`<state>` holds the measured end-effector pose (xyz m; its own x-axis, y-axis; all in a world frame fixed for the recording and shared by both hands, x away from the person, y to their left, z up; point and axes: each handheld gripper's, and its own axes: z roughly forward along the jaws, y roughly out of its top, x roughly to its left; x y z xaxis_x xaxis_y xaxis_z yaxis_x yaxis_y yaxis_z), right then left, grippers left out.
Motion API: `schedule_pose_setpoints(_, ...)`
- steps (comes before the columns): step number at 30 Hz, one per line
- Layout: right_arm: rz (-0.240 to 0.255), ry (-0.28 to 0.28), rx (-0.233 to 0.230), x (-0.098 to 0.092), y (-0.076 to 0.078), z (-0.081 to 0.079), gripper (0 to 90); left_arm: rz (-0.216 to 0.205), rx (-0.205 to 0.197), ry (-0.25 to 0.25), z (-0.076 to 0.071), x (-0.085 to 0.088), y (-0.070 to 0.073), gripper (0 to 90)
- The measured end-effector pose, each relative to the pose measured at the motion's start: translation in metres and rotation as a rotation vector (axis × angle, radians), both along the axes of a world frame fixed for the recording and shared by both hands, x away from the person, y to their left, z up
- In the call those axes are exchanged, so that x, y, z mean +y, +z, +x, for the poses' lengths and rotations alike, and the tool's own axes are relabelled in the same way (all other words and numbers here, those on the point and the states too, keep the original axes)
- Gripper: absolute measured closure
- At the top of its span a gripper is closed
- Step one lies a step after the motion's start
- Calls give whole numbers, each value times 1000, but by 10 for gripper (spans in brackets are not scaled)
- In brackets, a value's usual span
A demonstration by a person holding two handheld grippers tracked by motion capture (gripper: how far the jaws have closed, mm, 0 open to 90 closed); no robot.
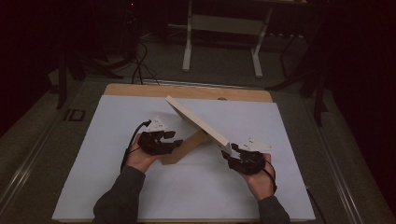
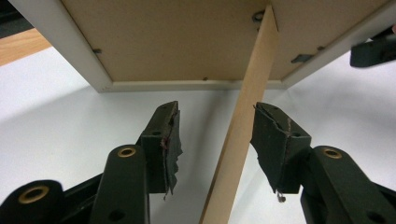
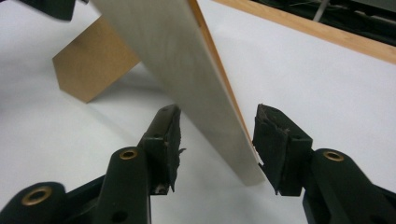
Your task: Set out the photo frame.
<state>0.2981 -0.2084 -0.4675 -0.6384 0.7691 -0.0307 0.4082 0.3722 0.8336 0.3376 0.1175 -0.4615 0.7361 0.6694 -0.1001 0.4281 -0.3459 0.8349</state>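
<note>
Here the picture frame (image 1: pixel 198 122) stands tilted on the white table cover (image 1: pixel 116 196), its long axis running from far-left to near-right. The left gripper (image 2: pixel 215 135) straddles the cardboard stand leg (image 2: pixel 243 126) with jaws apart, untouching; the right gripper (image 3: pixel 217 140) brackets the frame's near corner, also unclamped.

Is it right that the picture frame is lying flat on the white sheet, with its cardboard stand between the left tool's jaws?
Not quite. The frame is not lying flat: it stands tilted on edge on the white sheet, as the high view shows. The rest holds: the stand runs between the left tool's open jaws.
</note>
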Motion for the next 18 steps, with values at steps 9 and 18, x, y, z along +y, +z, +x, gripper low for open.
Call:
schedule_pose_setpoints(9,6,31,25,-14,-7,-7,576,-21,6,31,7,-2,6,579)
schedule_pose_setpoints(18,29,21,43,-28,-10,-6,671,-17,9,43,13,-9,12,642)
